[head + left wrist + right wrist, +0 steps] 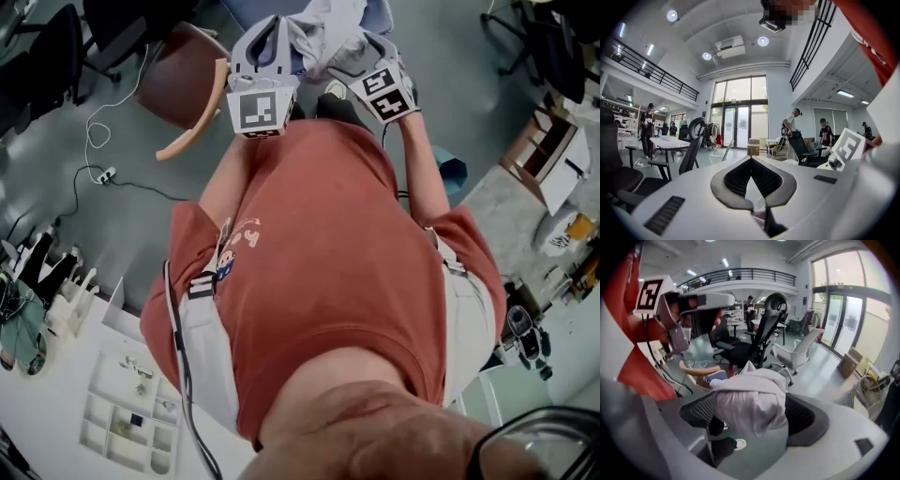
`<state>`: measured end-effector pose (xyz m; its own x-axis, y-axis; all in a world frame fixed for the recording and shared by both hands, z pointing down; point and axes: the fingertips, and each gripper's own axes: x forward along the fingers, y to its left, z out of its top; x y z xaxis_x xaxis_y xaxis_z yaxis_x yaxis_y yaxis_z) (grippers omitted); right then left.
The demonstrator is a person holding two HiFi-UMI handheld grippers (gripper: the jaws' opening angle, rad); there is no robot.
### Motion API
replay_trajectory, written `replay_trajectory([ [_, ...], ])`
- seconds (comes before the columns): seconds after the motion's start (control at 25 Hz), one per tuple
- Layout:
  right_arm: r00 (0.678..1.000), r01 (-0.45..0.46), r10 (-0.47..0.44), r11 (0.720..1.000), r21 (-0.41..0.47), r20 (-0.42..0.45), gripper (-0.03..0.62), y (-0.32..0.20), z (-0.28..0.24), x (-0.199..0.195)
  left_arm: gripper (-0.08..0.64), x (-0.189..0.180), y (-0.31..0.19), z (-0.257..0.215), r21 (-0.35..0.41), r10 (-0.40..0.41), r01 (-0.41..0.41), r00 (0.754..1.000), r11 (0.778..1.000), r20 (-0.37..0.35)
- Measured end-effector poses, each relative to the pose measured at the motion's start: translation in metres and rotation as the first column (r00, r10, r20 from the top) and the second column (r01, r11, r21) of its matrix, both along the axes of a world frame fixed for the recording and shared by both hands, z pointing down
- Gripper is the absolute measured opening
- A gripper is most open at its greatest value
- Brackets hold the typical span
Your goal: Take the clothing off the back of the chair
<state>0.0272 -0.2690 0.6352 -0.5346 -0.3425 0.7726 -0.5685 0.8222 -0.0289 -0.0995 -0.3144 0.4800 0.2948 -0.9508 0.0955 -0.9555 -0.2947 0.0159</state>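
With the left tool's (751, 160) jaws sitting together, the pale clothing (749, 387) is lying unclamped between the right tool's (752, 416) wide-apart jaws, right of the chair (183, 80), and could be slipping to the floor (141, 234).

Both bare arms reach out ahead of the red-shirted torso (319, 244), side by side. The left arm (225, 178) holds the white two-jaw left gripper (751, 159) level, its black-padded jaw tips together. The right arm (427, 159) holds the white two-jaw right gripper (750, 411) just right of it. This gripper tilts downward with its jaws spread wide, and a pale lilac garment (754, 385) lies between them.
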Motion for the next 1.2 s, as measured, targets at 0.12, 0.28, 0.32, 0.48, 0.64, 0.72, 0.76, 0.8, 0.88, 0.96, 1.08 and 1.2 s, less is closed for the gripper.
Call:
replay_trajectory([
  [0.12,0.982,0.105,-0.100,0.994,0.025,-0.157,0.428,0.009,0.019,0.000,0.014,0.000,0.005,0.003,-0.008,-0.003,0.003,1.000,1.000,-0.002],
  [0.28,0.928,0.210,-0.179,0.976,0.063,-0.326,0.431,0.009,0.036,-0.002,0.014,0.001,0.006,0.006,-0.013,-0.001,0.001,1.000,1.000,-0.009],
  [0.32,0.919,0.224,-0.188,0.972,0.068,-0.347,0.431,0.008,0.039,-0.004,0.014,0.001,0.006,0.007,-0.017,-0.002,0.001,1.000,1.000,-0.011],
  [0.48,0.874,0.298,-0.236,0.951,0.086,-0.424,0.431,0.007,0.050,-0.012,0.014,0.001,0.005,0.013,-0.026,0.002,-0.003,1.000,1.000,-0.009],
  [0.64,0.815,0.400,-0.305,0.911,0.098,-0.493,0.431,0.005,0.060,-0.023,0.014,0.002,0.004,0.016,-0.054,0.002,-0.003,1.000,0.999,-0.018],
  [0.72,0.792,0.444,-0.333,0.889,0.109,-0.511,0.431,0.004,0.060,-0.027,0.014,0.006,0.002,0.015,-0.050,0.007,-0.008,1.000,0.999,-0.022],
  [0.76,0.781,0.467,-0.345,0.876,0.121,-0.521,0.430,0.003,0.059,-0.028,0.014,0.009,0.002,0.015,-0.049,0.011,-0.012,1.000,0.999,-0.023],
  [0.8,0.771,0.489,-0.355,0.862,0.135,-0.530,0.430,0.004,0.059,-0.029,0.014,0.011,0.002,0.015,-0.050,0.014,-0.015,1.000,0.999,-0.023],
  [0.88,0.758,0.519,-0.363,0.838,0.165,-0.541,0.428,0.004,0.060,-0.032,0.014,0.013,0.002,0.016,-0.053,0.015,-0.016,1.000,0.998,-0.019],
  [0.96,0.764,0.525,-0.361,0.830,0.190,-0.534,0.425,0.004,0.062,-0.032,0.014,0.012,0.002,0.016,-0.057,0.008,-0.009,1.000,0.998,-0.017],
  [1.08,0.780,0.526,-0.356,0.819,0.230,-0.515,0.344,-0.002,0.054,-0.031,0.014,0.008,0.001,0.017,-0.060,-0.003,0.002,1.000,0.998,-0.019],
  [1.2,0.779,0.536,-0.392,0.821,0.197,-0.489,0.278,0.002,0.045,-0.031,0.014,0.001,0.002,0.018,-0.063,-0.015,0.014,1.000,0.998,-0.018],
])
